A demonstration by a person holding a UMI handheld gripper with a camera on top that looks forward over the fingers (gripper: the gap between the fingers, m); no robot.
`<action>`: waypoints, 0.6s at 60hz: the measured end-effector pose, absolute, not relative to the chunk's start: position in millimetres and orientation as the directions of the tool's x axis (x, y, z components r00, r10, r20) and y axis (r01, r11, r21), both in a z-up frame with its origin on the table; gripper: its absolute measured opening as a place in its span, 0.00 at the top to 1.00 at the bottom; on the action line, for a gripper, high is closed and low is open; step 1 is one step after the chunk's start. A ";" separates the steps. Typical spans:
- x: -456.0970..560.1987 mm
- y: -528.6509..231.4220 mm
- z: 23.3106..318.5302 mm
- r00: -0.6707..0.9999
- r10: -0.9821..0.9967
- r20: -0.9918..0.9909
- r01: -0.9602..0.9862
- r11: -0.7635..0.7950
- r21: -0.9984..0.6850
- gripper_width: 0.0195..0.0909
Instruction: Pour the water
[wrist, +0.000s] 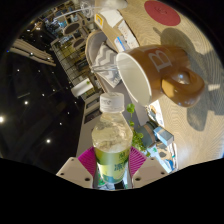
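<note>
A clear plastic bottle point(112, 135) with a white cap, a green label and pale yellowish liquid stands between my fingers, and my gripper point(111, 166) is shut on it, the pink pads point(88, 161) pressing its sides. The whole view is rolled sideways, so the bottle is tipped over. Just beyond the bottle's cap lies a brown mug point(157, 72) with a white inside, its mouth facing the bottle. The mug rests on a light wooden table point(196, 120). No stream of liquid shows between the cap and the mug.
A red disc point(160, 11) lies on the table beyond the mug. A blue-and-white box point(120, 36) and shelves with goods point(70, 45) stand behind. A small green plant point(132, 110) sits next to the bottle. A dark ceiling with spot lights point(25, 100) fills one side.
</note>
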State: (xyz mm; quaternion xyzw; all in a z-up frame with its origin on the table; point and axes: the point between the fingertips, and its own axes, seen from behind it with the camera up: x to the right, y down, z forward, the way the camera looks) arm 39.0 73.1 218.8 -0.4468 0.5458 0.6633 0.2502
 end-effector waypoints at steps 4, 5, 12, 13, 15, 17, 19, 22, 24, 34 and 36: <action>40.7 73.9 212.0 -0.479 -0.175 -0.860 -0.813 -0.283 0.510 0.74; 40.1 76.2 210.7 -0.482 -0.178 -0.858 -0.810 -0.284 0.513 0.74; 38.5 75.1 212.1 -0.452 -0.200 -0.869 -0.813 -0.309 0.494 0.74; 37.8 75.4 212.8 -0.439 -0.201 -0.876 -0.818 -0.315 0.482 0.73; 36.5 74.5 217.7 -0.403 -0.195 -0.894 -0.830 -0.335 0.447 0.74; 36.0 71.5 225.8 -0.350 -0.187 -0.918 -0.845 -0.360 0.396 0.74; 36.1 68.8 232.7 -0.276 -0.173 -0.945 -0.863 -0.388 0.323 0.74; 43.3 60.8 248.2 -0.140 -0.125 -0.982 -0.887 -0.424 0.181 0.74; 48.2 59.2 258.8 -0.027 -0.089 -0.996 -0.898 -0.436 0.063 0.74; 105.6 50.1 330.4 0.522 0.122 -0.844 -0.779 -0.335 -0.530 0.73; 118.9 46.4 343.2 0.615 0.147 -0.775 -0.720 -0.297 -0.627 0.73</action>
